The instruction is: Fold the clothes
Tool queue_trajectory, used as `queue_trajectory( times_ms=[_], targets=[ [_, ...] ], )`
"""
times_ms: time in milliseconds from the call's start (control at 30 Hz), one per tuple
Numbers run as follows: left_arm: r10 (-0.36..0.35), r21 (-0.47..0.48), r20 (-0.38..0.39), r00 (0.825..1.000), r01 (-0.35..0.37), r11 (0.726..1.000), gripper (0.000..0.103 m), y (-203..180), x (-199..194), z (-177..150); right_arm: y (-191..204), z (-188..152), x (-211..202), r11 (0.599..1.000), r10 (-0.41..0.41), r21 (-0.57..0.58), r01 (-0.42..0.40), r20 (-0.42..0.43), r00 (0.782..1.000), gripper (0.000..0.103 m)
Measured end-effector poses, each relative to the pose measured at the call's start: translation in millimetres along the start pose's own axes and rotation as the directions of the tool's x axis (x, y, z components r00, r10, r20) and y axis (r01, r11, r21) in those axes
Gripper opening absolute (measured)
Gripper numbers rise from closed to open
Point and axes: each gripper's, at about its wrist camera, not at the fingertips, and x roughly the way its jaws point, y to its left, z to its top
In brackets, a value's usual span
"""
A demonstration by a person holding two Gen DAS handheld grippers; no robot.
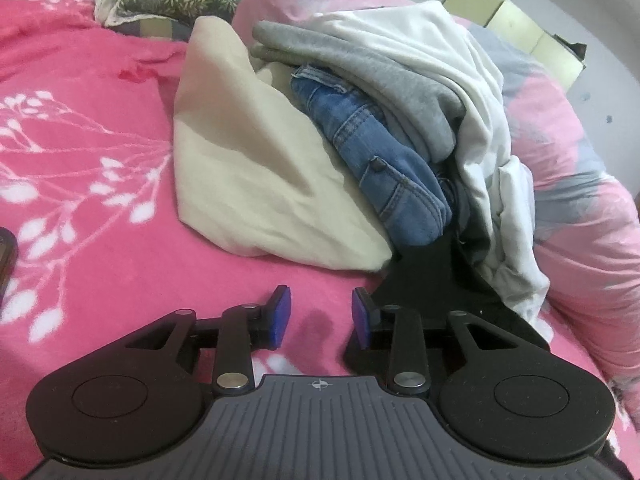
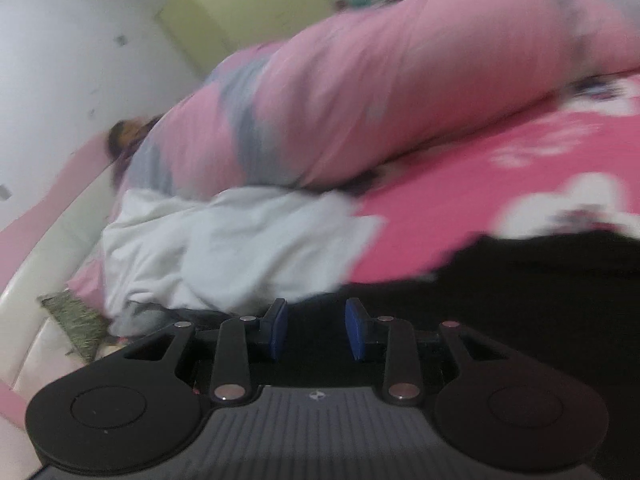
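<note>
Pink fleece bedspread with white flower sprigs [image 1: 88, 184] fills the left wrist view, and on it, far and to the right, lies a heap of unfolded clothes: a cream cotton cloth [image 1: 240, 176] on the left, blue denim jeans [image 1: 380, 168] in the middle, a grey sweatshirt [image 1: 360, 60] above them and a white garment [image 1: 480, 120] draped over the right side. Near the camera the left gripper [image 1: 321, 316] hovers over bare bedspread with its blue pads apart and nothing between them; a flat black garment [image 1: 432, 280] lies just right of it, touching the right finger's side. In the blurred right wrist view, the right gripper [image 2: 316, 330] also stands parted and empty above the same black garment [image 2: 520, 300], which spreads near and to the right, with the white garment [image 2: 224, 248] beyond on the left and a pink and grey quilt [image 2: 400, 92] farther off. To fold well, each gripper should probably pinch one corner of the black cloth, lift together, and lay the edge across evenly, keeping clear of the heap.
</note>
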Motion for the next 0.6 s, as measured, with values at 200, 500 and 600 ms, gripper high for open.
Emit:
queue_trajectory(
  times_ms=[200,500,600],
  targets=[
    [0.025,0.071,0.049,0.998,-0.028,0.997,0.034,-8.2,-15.4,-5.0,-70.2,-8.7,-160.9,0.981,-0.191,0.04,0.188,0.119,0.974,0.034],
    [-0.095,0.326,0.031,0.995,0.079,0.942,0.035,-77.4,-76.9,-11.1,-154.2,-26.4,-223.4,0.969,-0.228,0.136,0.206,0.182,0.956,0.034],
    [-0.164,0.36,-0.037,0.986,0.166,0.918,0.037,-110.1,-93.8,-15.2,-177.5,-32.4,-197.6,0.967,-0.229,0.148,0.206,0.161,0.96,0.034]
  ],
)
